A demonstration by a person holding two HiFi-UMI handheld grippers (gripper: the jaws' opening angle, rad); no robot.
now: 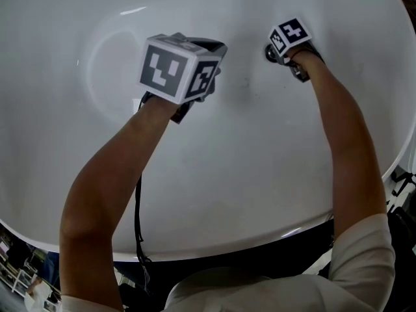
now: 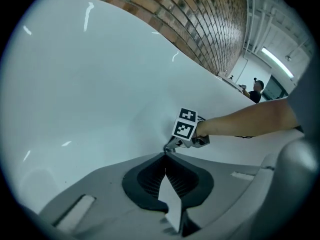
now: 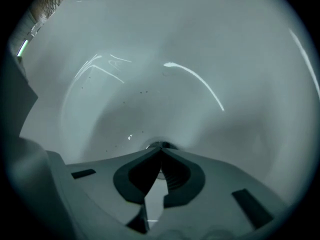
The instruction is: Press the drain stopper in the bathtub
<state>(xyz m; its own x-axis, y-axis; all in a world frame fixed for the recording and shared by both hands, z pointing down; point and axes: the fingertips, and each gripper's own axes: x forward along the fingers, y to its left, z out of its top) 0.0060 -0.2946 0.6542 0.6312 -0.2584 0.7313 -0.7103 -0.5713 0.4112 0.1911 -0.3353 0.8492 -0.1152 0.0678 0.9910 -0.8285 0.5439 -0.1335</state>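
The chrome drain stopper (image 1: 268, 54) sits in the white bathtub floor (image 1: 214, 168) at the upper right of the head view. My right gripper (image 1: 274, 49) is shut, and its closed tips rest right at the stopper. In the right gripper view the round stopper (image 3: 159, 145) peeks out just behind the joined tips (image 3: 161, 149). My left gripper (image 1: 211, 52) hovers over the tub's middle, shut and holding nothing. In the left gripper view my left gripper (image 2: 164, 155) points at the right gripper's marker cube (image 2: 185, 126) and at the stopper (image 2: 169, 148) below it.
The tub's curved white walls (image 2: 100, 84) rise on all sides. A brick wall (image 2: 200, 19) stands beyond the rim. A black cable (image 1: 138, 220) hangs from the left gripper over the near rim. A person (image 2: 256, 88) stands far off in the room.
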